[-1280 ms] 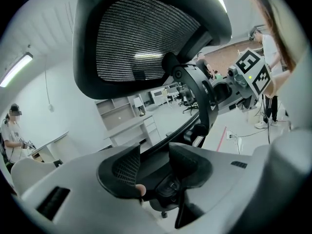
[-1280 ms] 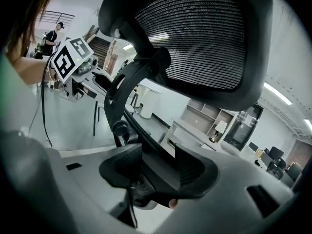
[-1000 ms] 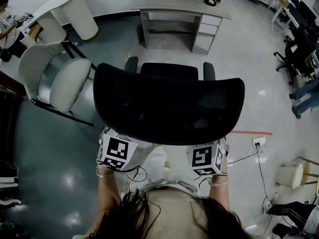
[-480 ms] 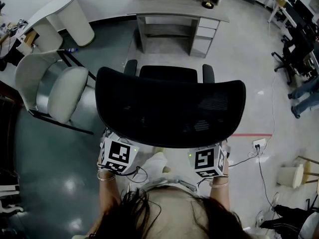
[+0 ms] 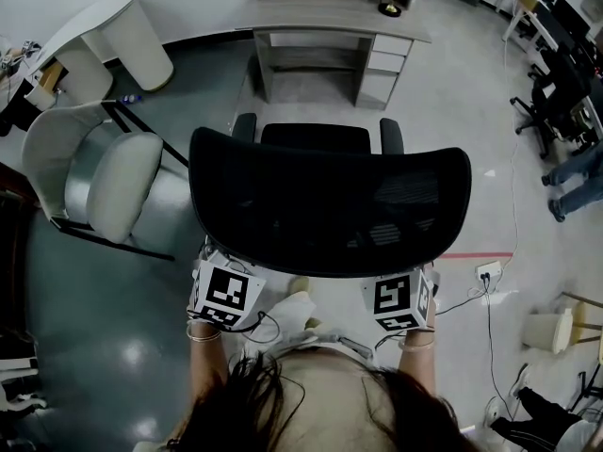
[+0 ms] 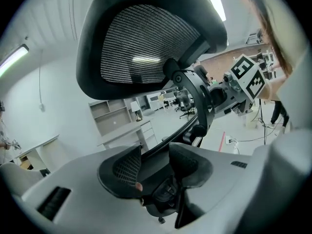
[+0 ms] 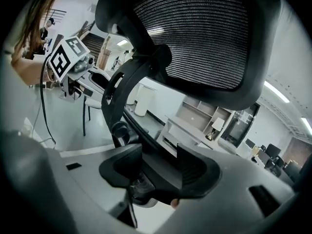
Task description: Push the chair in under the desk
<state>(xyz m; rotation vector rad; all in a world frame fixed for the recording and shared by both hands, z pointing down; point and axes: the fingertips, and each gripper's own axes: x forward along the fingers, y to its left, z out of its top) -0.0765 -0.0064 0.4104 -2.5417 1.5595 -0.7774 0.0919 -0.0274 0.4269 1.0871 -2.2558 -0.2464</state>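
A black mesh office chair [image 5: 330, 205] stands on the floor in front of me, its back toward me. It faces the grey desk [image 5: 330, 12], with a stretch of floor between them. My left gripper [image 5: 226, 293] and right gripper [image 5: 398, 299] sit low behind the chair back, jaws hidden under its rim in the head view. In the left gripper view, the left gripper [image 6: 155, 162] is shut on a black part of the chair's back frame [image 6: 195, 101]. My right gripper [image 7: 158, 167] is likewise shut on the back frame [image 7: 122, 96].
A white shell chair [image 5: 104, 172] stands close on the left, with a white round table [image 5: 104, 26] behind it. A lamp [image 5: 388, 3] stands on the desk. Cables and a power socket [image 5: 488, 271] lie on the floor at right, near a white bin [image 5: 546, 332]. Dark office chairs [image 5: 556, 92] stand far right.
The chair and both grippers have shifted a little forward toward the desk. The white chair has slid left in the view. The grip on the chair frame is unchanged.
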